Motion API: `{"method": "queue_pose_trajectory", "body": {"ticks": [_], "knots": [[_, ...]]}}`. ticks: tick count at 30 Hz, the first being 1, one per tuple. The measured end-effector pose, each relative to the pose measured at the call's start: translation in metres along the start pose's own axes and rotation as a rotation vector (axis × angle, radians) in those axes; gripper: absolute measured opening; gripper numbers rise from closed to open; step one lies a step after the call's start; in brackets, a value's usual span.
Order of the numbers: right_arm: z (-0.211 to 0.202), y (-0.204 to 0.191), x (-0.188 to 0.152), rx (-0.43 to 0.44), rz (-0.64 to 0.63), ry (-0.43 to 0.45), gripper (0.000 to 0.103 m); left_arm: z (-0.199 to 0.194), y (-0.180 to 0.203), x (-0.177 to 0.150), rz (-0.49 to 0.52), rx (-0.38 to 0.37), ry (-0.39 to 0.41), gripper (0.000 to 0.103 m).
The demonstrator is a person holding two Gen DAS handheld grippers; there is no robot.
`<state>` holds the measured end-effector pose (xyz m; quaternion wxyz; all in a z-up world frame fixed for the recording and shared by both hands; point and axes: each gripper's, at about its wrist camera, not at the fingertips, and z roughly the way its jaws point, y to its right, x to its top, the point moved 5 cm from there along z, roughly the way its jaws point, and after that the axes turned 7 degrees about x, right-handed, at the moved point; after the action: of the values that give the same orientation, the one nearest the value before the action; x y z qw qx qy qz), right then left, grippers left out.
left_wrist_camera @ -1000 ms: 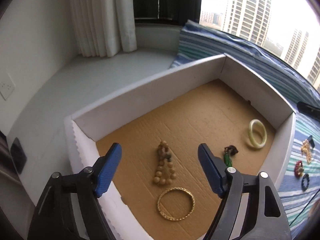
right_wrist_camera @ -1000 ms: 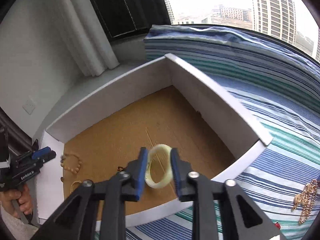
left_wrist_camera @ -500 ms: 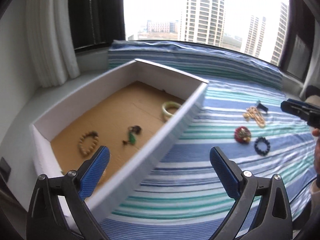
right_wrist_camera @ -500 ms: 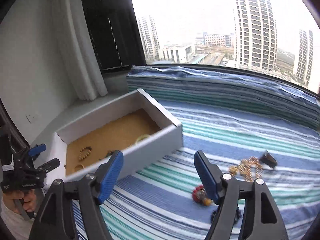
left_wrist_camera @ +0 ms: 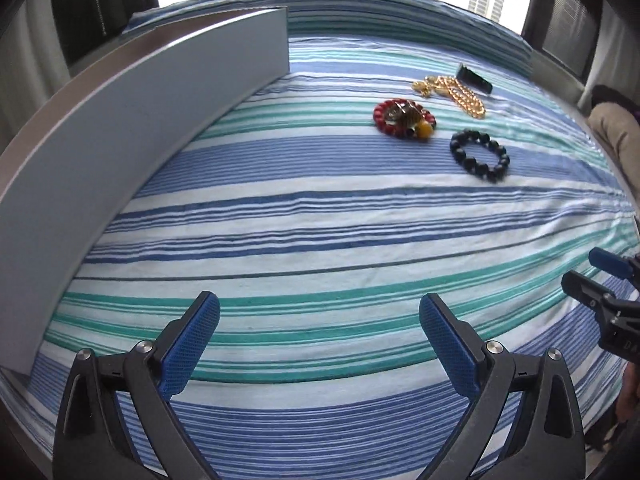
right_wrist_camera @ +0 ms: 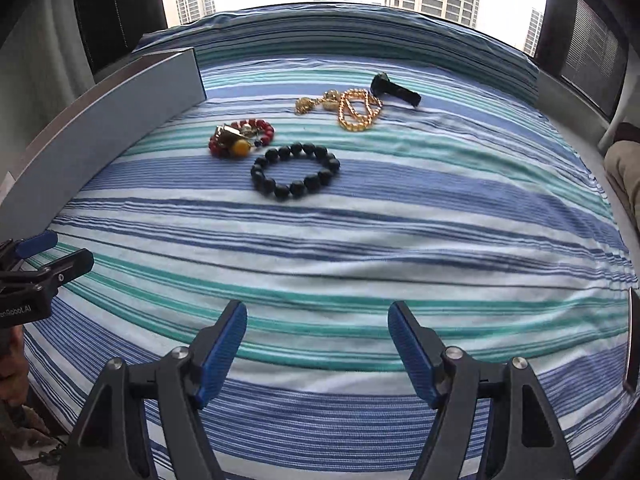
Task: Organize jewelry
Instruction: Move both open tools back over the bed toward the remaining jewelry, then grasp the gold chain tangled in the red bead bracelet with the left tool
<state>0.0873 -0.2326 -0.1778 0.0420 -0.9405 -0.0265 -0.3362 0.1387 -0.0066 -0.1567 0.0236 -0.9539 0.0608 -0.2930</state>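
Observation:
On the striped cloth lie a black bead bracelet [right_wrist_camera: 296, 171] [left_wrist_camera: 479, 155], a red bead bracelet with a yellow bead [right_wrist_camera: 240, 138] [left_wrist_camera: 404, 116], a gold chain [right_wrist_camera: 352, 110] [left_wrist_camera: 456, 94] and a small black clip [right_wrist_camera: 396, 90] [left_wrist_camera: 475, 79]. My right gripper [right_wrist_camera: 318, 344] hangs open over bare cloth, well short of the black bracelet. My left gripper [left_wrist_camera: 320, 334] is open too, nothing between its fingers, with the jewelry far ahead to the right. The white box [left_wrist_camera: 132, 112] [right_wrist_camera: 104, 120] stands at the left; its inside is hidden.
Each gripper shows at the edge of the other's view, the right gripper [left_wrist_camera: 604, 276] and the left gripper [right_wrist_camera: 36, 256]. A person's leg [right_wrist_camera: 624, 168] rests at the right edge. Windows and tower blocks lie beyond the cloth.
The right gripper let go of the pale bangle in the box and opened. Both grippers swung away from the box and dropped toward the striped cloth, facing the loose jewelry.

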Motion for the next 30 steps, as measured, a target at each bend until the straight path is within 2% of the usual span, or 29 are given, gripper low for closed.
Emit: {"method": "queue_pose_trajectory", "body": {"ticks": [6, 14, 23, 30], "knots": [[0.008, 0.0, -0.009, 0.008, -0.004, 0.021, 0.075, 0.009, 0.015, -0.005, 0.042, 0.007, 0.004, 0.1], [0.013, -0.008, -0.011, -0.011, -0.029, 0.043, 0.075, 0.014, 0.019, -0.006, 0.032, -0.006, 0.038, 0.103], [0.014, -0.008, -0.013, -0.009, -0.028, 0.094, 0.079, 0.016, 0.021, -0.006, 0.036, -0.014, 0.044, 0.103], [0.015, -0.008, -0.011, -0.007, -0.032, 0.096, 0.081, 0.016, 0.02, -0.005, 0.036, -0.016, 0.047, 0.103]]}}
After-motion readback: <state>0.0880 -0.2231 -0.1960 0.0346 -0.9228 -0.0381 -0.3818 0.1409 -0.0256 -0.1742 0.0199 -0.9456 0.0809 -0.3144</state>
